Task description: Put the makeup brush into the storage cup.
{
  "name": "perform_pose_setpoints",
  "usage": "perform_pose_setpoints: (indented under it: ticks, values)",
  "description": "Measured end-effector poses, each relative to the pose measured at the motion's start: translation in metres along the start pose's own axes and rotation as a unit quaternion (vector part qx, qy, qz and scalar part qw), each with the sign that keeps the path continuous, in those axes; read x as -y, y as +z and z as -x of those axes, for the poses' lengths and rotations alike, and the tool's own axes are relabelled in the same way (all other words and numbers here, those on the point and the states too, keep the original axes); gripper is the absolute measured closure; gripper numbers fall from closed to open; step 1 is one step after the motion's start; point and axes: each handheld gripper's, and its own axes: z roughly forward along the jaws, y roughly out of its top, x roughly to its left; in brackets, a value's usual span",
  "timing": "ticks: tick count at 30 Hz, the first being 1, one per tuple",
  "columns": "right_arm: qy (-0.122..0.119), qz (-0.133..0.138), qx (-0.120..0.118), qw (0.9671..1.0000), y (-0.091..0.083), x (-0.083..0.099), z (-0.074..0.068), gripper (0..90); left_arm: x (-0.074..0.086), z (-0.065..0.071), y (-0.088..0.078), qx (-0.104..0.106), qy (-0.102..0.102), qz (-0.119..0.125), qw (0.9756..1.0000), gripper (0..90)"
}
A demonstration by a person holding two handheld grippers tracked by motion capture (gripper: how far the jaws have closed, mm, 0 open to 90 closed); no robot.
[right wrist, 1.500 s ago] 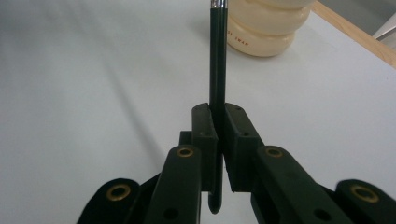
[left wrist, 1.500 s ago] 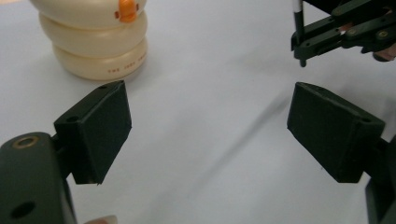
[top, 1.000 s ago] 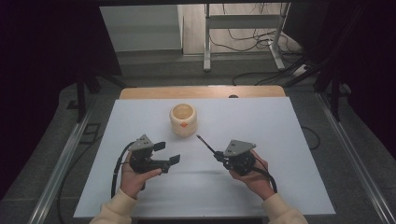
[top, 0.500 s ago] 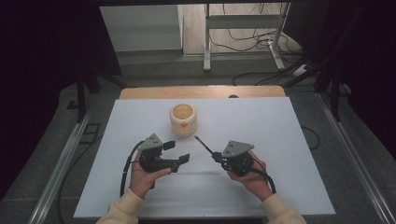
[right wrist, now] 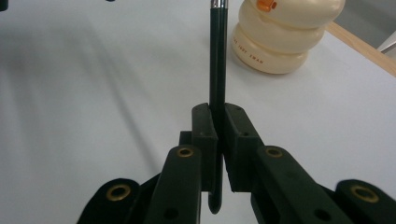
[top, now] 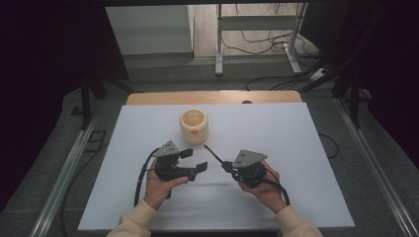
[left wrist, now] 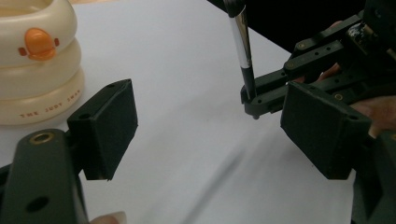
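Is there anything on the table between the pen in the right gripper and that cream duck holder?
Nothing visible does. The right gripper is shut on the pen, whose tip points toward the duck holder over bare white table. The open left gripper sits off to the side.

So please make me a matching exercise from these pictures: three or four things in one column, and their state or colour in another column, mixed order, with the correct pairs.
Things:
1. left gripper
2. right gripper
3. pen
4. duck-faced holder

States:
a. cream, standing on the white table
b. jaws apart, holding nothing
c. dark, thin, clamped between two jaws
d. jaws shut on something

Pairs: 1-b, 2-d, 3-c, 4-a
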Motion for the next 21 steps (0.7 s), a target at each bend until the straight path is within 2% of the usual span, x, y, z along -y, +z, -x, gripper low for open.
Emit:
perform_pose_setpoints:
  ticks: [5, 18, 21]
  values:
    - [0.000, 0.000, 0.001, 1.0000, 0.001, 0.000, -0.001, 83.1, -0.001, 0.001, 0.003, 0.003, -0.003, 0.008, 1.0000, 19.7]
    - [0.001, 0.003, 0.003, 1.0000, 0.001, 0.000, -0.001, 83.1, -0.007, 0.009, 0.014, 0.011, 0.007, 0.015, 0.9998, 22.1]
    - [0.001, 0.003, 0.002, 1.0000, 0.001, 0.000, -0.001, 83.1, -0.007, 0.008, 0.016, 0.016, 0.000, 0.020, 0.9997, 23.8]
